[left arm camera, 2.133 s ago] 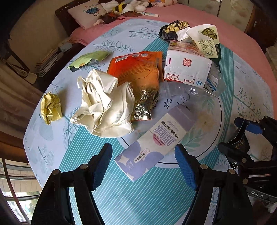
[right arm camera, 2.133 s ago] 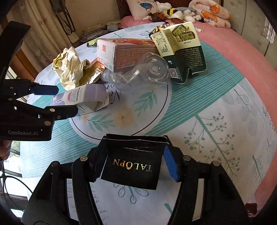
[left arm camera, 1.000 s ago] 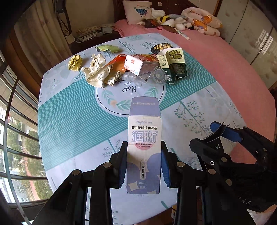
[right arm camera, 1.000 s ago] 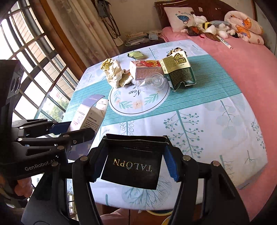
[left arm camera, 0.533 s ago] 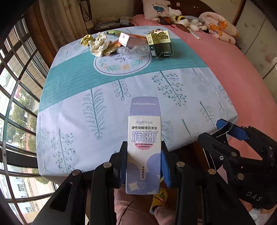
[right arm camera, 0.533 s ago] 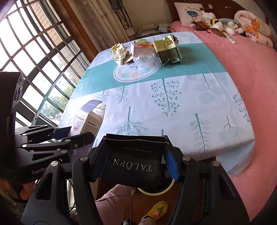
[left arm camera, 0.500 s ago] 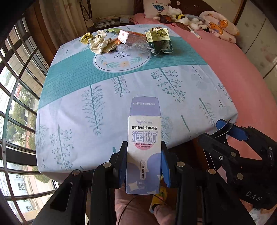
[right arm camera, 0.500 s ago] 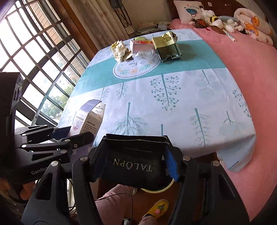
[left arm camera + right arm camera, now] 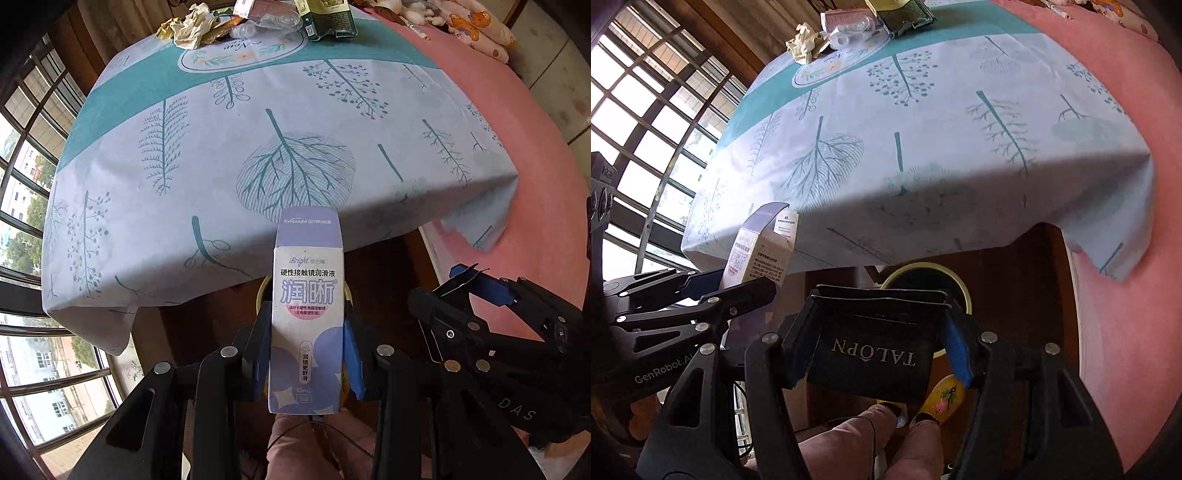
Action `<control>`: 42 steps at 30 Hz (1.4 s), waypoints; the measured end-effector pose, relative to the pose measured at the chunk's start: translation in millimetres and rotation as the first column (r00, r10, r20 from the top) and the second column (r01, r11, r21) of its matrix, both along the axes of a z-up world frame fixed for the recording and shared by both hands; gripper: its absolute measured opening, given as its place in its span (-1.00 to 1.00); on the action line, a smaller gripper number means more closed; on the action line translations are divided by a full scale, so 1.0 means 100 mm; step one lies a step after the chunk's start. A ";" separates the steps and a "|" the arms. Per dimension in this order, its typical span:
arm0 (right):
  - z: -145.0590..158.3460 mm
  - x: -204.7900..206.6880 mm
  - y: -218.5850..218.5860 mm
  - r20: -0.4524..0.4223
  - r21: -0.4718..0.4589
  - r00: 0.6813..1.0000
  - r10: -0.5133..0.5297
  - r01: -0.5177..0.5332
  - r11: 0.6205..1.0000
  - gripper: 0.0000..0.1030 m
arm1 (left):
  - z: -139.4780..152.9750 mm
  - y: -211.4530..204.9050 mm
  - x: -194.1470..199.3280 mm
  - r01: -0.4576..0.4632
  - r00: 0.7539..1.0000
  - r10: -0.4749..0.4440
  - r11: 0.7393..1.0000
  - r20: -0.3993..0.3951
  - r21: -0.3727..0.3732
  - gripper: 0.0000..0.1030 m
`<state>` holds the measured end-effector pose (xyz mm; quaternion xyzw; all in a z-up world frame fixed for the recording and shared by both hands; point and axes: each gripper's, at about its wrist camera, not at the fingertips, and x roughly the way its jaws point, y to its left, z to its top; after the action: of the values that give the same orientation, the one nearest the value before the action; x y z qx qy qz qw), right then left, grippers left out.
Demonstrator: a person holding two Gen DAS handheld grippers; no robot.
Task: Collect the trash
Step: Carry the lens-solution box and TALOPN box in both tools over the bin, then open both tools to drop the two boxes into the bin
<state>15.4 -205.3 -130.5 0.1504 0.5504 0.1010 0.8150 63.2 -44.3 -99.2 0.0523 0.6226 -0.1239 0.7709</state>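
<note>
Lilac carton (image 9: 306,325) pinched in left claw (image 9: 306,354), black packet (image 9: 871,354) in right claw (image 9: 877,350); both held off counter (image 9: 923,129) above bin (image 9: 962,286); release apparently next.

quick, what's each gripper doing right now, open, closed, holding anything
Left gripper: closed on the purple and white carton.
Right gripper: closed on the black TALOPN packet.
</note>
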 end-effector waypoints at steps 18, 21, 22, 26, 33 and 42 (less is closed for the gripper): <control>-1.93 0.11 0.04 -0.187 -0.071 0.961 -0.205 0.195 0.978 0.11 | -1.83 0.02 -0.08 0.020 0.991 -0.025 0.999 -0.129 -0.040 -0.34; -2.27 0.14 0.05 -0.208 -0.082 0.951 -0.228 0.216 0.973 0.11 | -2.19 0.04 -0.07 0.034 0.988 -0.040 0.998 -0.151 -0.045 -0.34; -2.39 0.14 0.04 -0.213 -0.087 0.949 -0.233 0.219 0.972 0.11 | -2.30 0.03 -0.05 0.041 0.987 -0.048 0.998 -0.154 -0.047 -0.34; -2.82 0.16 0.06 -0.242 -0.099 0.939 -0.244 0.226 0.969 0.11 | -2.72 0.04 0.02 0.047 0.987 -0.054 0.998 -0.150 -0.049 -0.30; -3.36 0.13 0.06 -0.245 -0.109 0.932 -0.268 0.248 0.962 0.12 | -3.22 0.21 0.13 0.005 0.988 -0.012 0.999 -0.151 -0.048 0.52; -3.47 0.24 0.20 -0.262 -0.084 0.933 -0.246 0.232 0.969 0.22 | -3.22 0.42 0.01 0.006 0.995 -0.008 1.000 -0.103 -0.024 0.61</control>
<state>39.8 -185.1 -477.2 0.2077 0.6365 -0.0346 0.7420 64.4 -2.3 -421.6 0.0389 0.6601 -0.1366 0.7377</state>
